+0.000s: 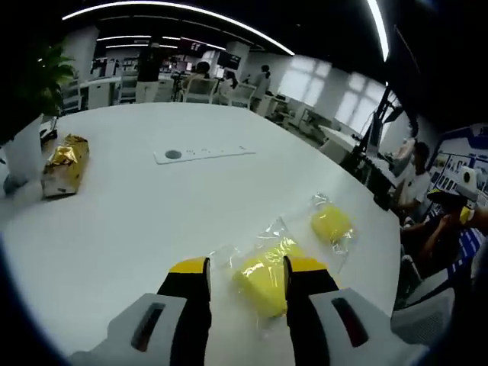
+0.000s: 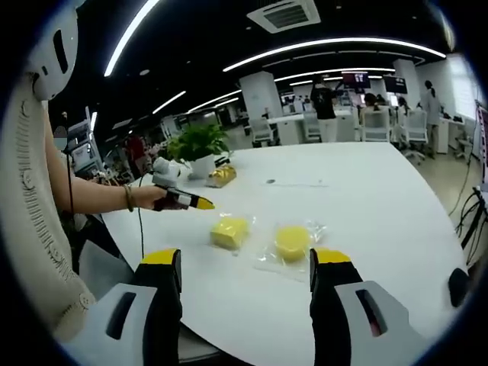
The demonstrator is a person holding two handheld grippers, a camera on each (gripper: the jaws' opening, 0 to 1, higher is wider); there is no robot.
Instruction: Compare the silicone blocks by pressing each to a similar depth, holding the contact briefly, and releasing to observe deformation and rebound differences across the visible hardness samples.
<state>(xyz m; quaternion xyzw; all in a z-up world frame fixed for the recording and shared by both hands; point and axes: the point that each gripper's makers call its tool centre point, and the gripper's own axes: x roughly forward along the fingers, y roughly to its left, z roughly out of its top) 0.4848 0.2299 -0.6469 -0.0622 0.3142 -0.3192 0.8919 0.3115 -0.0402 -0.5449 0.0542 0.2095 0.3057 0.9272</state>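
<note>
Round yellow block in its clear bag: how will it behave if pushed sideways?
The round yellow block likely slides rather than rolls, since it lies flat on the smooth white table. Its loose clear bag may crinkle and slip under the fingers. It probably dents softly.

At your 10 o'clock in the left gripper view sits a gold foil packet beside a potted plant; a flat white panel lies at 12.
</note>
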